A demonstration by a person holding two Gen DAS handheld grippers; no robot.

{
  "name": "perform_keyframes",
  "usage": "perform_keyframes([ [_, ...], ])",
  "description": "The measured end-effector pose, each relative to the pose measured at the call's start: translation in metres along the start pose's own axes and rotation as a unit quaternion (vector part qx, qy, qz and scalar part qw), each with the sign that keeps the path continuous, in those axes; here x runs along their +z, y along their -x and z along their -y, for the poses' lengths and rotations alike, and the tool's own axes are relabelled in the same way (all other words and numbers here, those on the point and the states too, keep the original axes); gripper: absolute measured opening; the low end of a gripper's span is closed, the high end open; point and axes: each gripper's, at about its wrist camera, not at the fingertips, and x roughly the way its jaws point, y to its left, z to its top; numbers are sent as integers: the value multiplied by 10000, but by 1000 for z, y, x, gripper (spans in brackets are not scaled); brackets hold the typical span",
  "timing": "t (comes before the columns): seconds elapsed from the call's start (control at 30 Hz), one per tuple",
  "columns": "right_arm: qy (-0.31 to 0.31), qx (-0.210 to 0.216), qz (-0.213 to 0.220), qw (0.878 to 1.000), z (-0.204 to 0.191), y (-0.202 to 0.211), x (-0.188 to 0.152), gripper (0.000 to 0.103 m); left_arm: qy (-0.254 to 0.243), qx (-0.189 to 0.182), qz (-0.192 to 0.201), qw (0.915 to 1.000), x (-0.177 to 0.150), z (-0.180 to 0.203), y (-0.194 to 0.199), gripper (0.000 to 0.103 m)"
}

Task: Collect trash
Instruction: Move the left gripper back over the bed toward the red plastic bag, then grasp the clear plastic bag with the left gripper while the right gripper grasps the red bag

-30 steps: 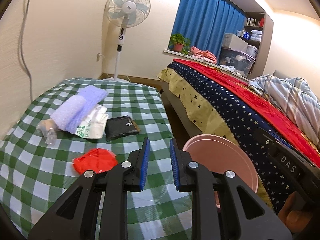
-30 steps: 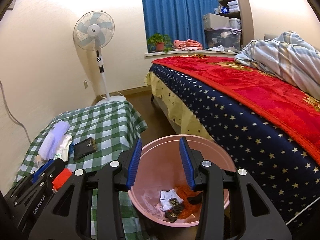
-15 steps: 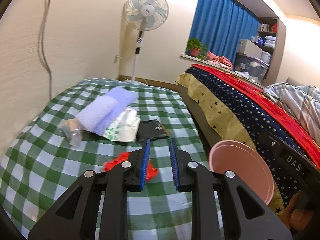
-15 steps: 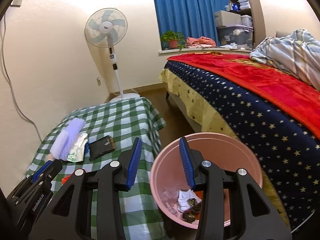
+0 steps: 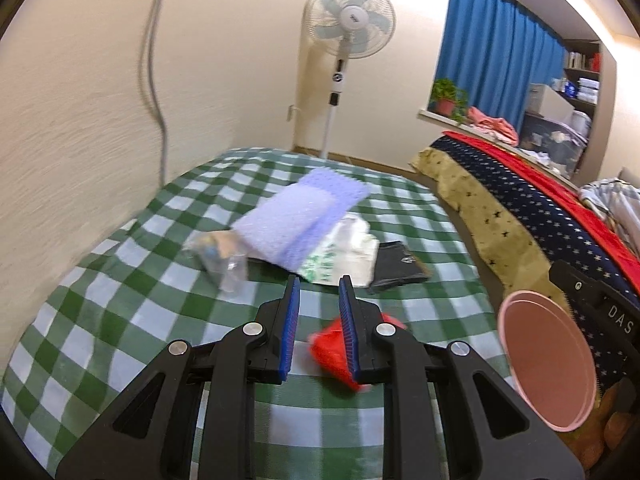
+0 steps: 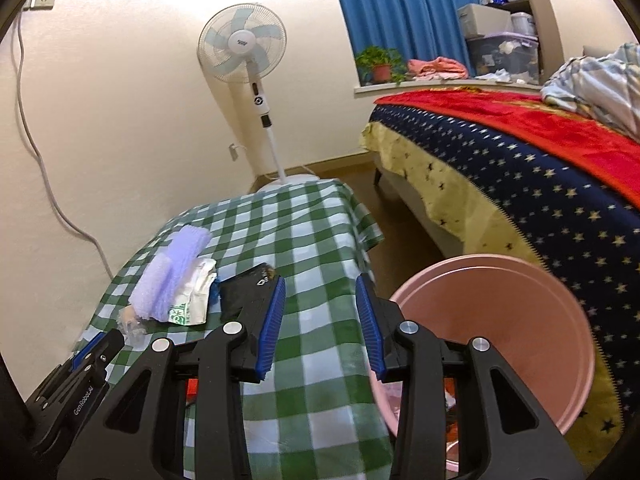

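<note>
The left gripper [image 5: 317, 312] has been carried over the table [image 5: 120, 320]; its narrowly parted jaws hold nothing, and the red wrapper [image 5: 332, 350], formerly left of them, lies beneath the right jaw. The empty right gripper [image 6: 320, 320] is closing, swung from above the pink bin [image 6: 520, 320] at the table's right edge to the cloth.

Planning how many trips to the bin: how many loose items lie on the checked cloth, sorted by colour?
Purple: 1, foam sheet
White: 1, printed bag
Black: 1, pouch
Red: 1, crumpled scrap
Clear: 1, plastic wrapper
Total: 5
</note>
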Motion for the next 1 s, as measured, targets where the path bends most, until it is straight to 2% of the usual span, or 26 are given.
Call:
perform_keyframes([
  [0.4,-211,349,-440,9982,-16,-63,4,37,253,486,-173,9983,9,-30,-26,20],
  [0.67,-165,1186,-1003,9877,-53,-105,-2,38,413,803,-372,9952,12,-47,-51,21],
  [0.7,-159,1245,-1059,9864,-57,-109,-4,38,460,813,-409,9948,12,-50,-53,27],
  [0.73,-166,1312,-1122,9848,-61,-114,-5,38,538,806,-477,9942,12,-54,-57,37],
  [0.8,-195,1408,-1240,9820,-66,-123,-8,43,556,804,-500,9939,14,-56,-61,44],
  [1.0,-271,1645,-1608,9728,-83,-147,-15,44,554,854,-748,9920,19,-59,-77,44],
])
